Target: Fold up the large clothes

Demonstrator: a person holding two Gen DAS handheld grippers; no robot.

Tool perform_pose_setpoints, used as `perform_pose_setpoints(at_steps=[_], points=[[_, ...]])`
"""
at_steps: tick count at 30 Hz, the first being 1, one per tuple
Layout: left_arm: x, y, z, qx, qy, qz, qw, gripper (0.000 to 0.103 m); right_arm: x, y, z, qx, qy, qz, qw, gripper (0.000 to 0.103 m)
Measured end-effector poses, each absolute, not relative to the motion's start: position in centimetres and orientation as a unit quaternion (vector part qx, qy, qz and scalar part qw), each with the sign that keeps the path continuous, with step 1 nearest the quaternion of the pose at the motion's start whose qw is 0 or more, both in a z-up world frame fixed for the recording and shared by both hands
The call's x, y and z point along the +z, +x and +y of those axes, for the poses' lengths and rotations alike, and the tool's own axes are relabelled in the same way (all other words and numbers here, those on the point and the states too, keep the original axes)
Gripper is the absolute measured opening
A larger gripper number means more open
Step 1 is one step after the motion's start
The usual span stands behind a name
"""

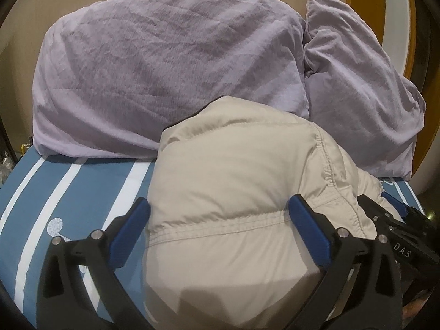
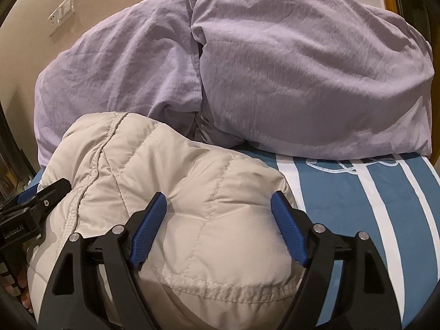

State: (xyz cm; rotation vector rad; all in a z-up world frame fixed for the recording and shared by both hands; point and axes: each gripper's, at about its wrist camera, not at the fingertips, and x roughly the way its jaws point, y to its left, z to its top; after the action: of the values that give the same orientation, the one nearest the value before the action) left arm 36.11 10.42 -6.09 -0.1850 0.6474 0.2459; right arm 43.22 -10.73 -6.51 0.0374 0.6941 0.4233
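You are at a bed with a blue sheet with white stripes, and a beige wall behind it. Use the beige puffy jacket as your marker: it sits bunched in a thick bundle on the sheet, just in front of the pillows.

Your left gripper has its jaws spread as wide as they go, one blue pad on each side of the jacket's near end. The puffy cloth fills the gap and touches both pads, but they do not seem to squeeze it. Your right gripper has its jaws spread too, around the other side of the same jacket, with cloth bulging between them.

I think you are setting the folded bundle down or patting it into shape. Keep both grippers low and level. Push in softly from both sides, so the puffy layers stay stacked. If you pull away, go straight back, so the pads do not drag the top layer.

Count: one jacket, two purple pillows right behind it, two grippers, one wall switch plate far behind the jacket.
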Motion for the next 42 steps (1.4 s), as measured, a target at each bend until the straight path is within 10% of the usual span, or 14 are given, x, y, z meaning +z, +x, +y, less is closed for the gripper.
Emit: perform_pose_setpoints(at_steps=[17,42], points=[[-6.0,35.7,10.7,0.116,-0.103,0.319,0.935,0.101,-6.3,43.2,-11.4,0.2,0.033,0.358,0.911,0.088],[-3.3,12.2,6.4,0.085,-0.121,0.325,0.934,0.101,-3.4,22.7,-19.6,0.235,0.027,0.41,0.881,0.102]])
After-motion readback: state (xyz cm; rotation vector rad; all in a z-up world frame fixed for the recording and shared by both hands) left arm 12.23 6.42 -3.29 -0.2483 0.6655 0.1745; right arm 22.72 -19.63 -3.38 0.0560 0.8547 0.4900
